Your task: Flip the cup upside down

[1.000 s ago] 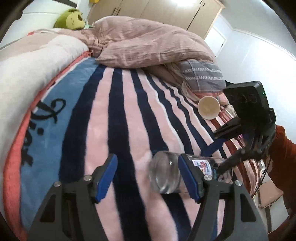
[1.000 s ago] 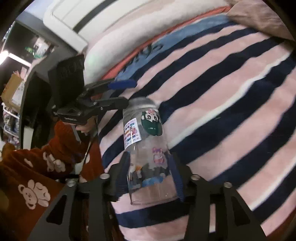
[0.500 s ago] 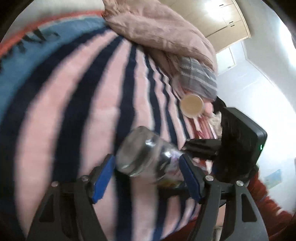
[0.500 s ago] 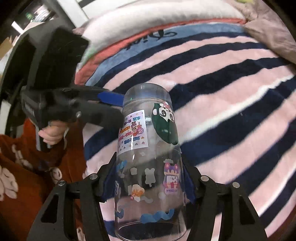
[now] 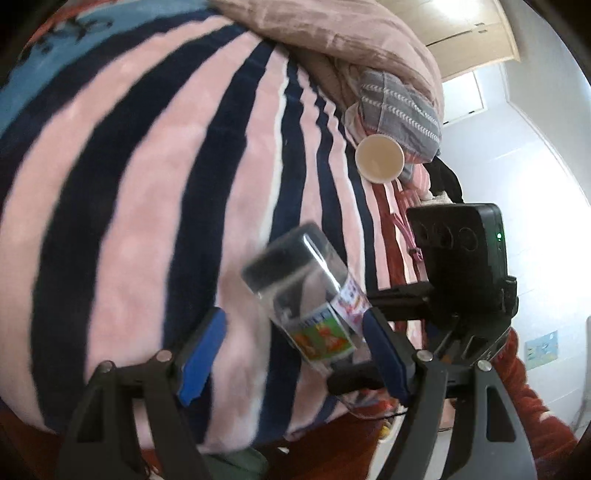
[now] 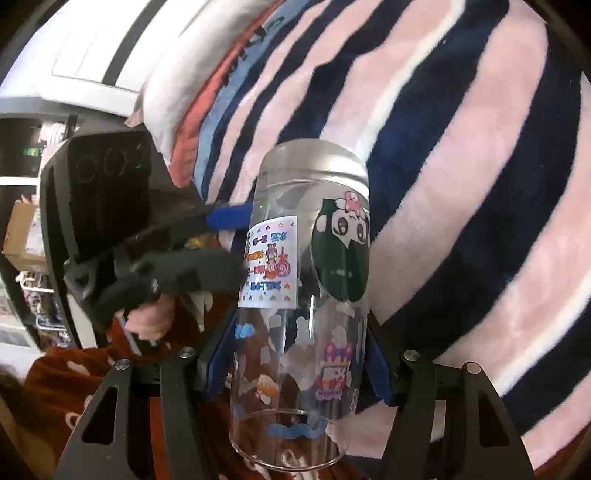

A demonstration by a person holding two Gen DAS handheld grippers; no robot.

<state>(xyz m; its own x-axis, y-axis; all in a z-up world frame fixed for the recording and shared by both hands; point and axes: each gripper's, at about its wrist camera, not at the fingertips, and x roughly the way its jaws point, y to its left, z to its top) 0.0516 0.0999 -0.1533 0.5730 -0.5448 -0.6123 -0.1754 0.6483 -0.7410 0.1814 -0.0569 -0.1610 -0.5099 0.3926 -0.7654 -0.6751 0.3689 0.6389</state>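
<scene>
A clear glass cup (image 6: pixel 306 295) with cartoon stickers is clamped between the blue pads of my right gripper (image 6: pixel 299 358), near its open rim, its thick base pointing away toward the striped blanket. In the left wrist view the same cup (image 5: pixel 306 295) lies tilted above the blanket edge, base up-left, with the right gripper's black body (image 5: pixel 461 266) behind it. My left gripper (image 5: pixel 291 350) is open, its fingers straddling the cup's lower part; I cannot tell whether a pad touches it. The left gripper also shows in the right wrist view (image 6: pixel 225 236) beside the cup.
A pink, navy and blue striped blanket (image 5: pixel 147 166) covers the bed. A small paper cup (image 5: pixel 378 158) lies on its side by a grey striped cloth (image 5: pixel 399 107) and a pink duvet (image 5: pixel 332 33). The person's rust-red sleeve (image 6: pixel 74 380) is below.
The right gripper has turned the cup further, so its base now points away and the rim faces that camera. The left gripper has moved in closer around the cup, still open.
</scene>
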